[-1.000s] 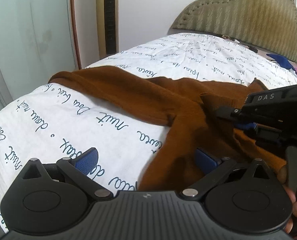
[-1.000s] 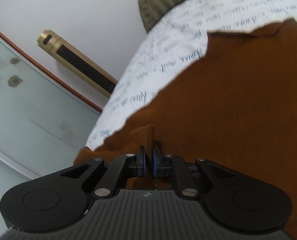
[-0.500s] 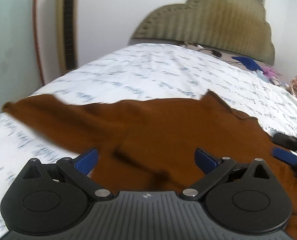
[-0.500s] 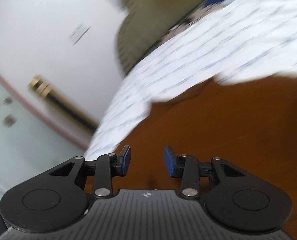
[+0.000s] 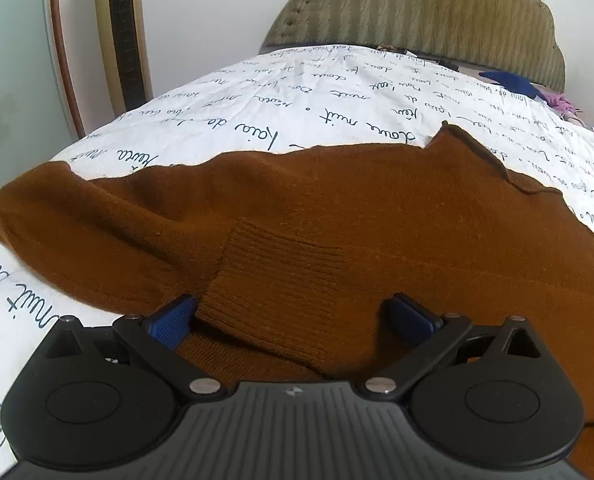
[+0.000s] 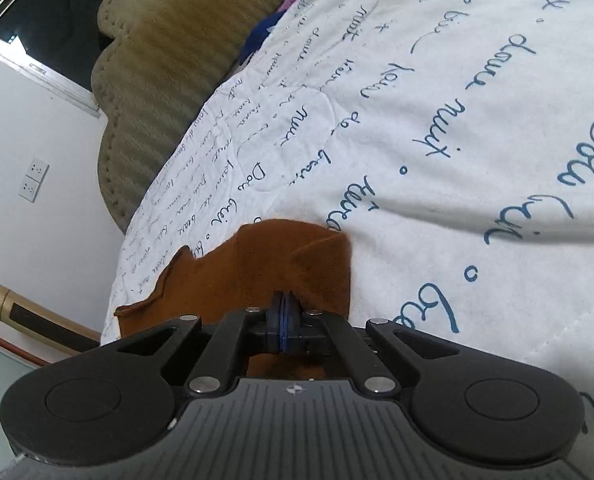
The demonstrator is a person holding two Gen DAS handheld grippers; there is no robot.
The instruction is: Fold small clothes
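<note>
A brown knit sweater (image 5: 377,216) lies spread on the white bedspread (image 5: 297,100) with blue script. One sleeve is folded over the body, and its ribbed cuff (image 5: 273,284) lies between the pads of my left gripper (image 5: 293,318), which is open just above it. My right gripper (image 6: 283,322) is shut, its blue pads pressed together over the sweater's far edge (image 6: 297,256). I cannot tell whether cloth is pinched between them.
A padded olive headboard (image 5: 437,20) stands at the far end of the bed. Blue and pink clothes (image 5: 513,82) lie near it. A gold and black post (image 5: 123,32) and a glass panel (image 5: 13,60) stand left of the bed.
My right gripper let go of the cuff, opened, swung to the sweater's other side and shut again. My left gripper moved right over the sweater, and the cuff now lies between its open pads.
</note>
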